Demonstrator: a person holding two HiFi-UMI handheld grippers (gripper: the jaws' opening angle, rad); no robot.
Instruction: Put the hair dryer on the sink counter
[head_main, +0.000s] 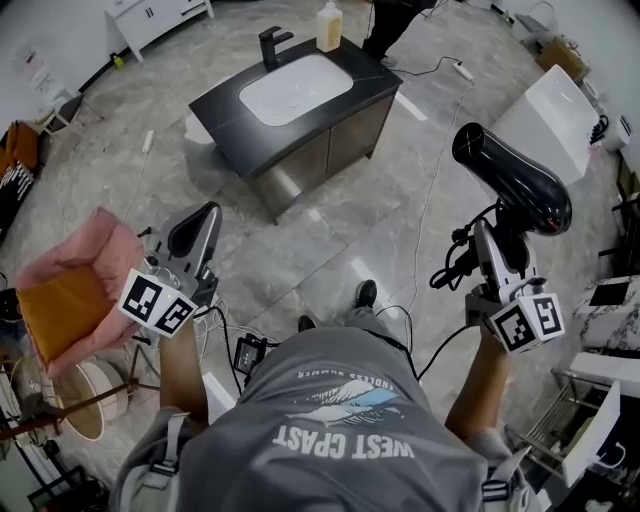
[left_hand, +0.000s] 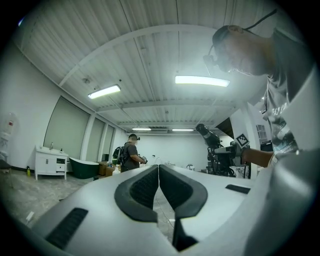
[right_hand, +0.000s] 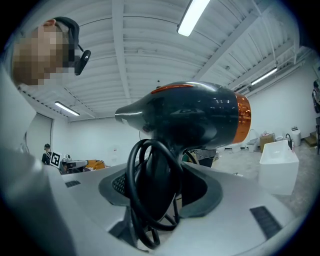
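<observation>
Head view: carries hair dryer (head_main: 512, 180) aloft in right gripper (head_main: 498, 245), well short of sink counter (head_main: 225, 110). Left gripper view: left gripper (left_hand: 159, 172) pressed together, empty. Right gripper view: clamps rigid handle (right_hand: 160, 185) plus looped cord (right_hand: 131, 187); seems top-heavy, slick-shelled, best gripped there.

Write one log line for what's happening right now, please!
right gripper: shut on hair dryer handle | left gripper: shut, empty | sink counter: ahead, hair dryer not yet on it

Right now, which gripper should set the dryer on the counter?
Right. The right gripper is clamped on the dryer; the left gripper is shut and empty. The counter lies ahead.
</observation>
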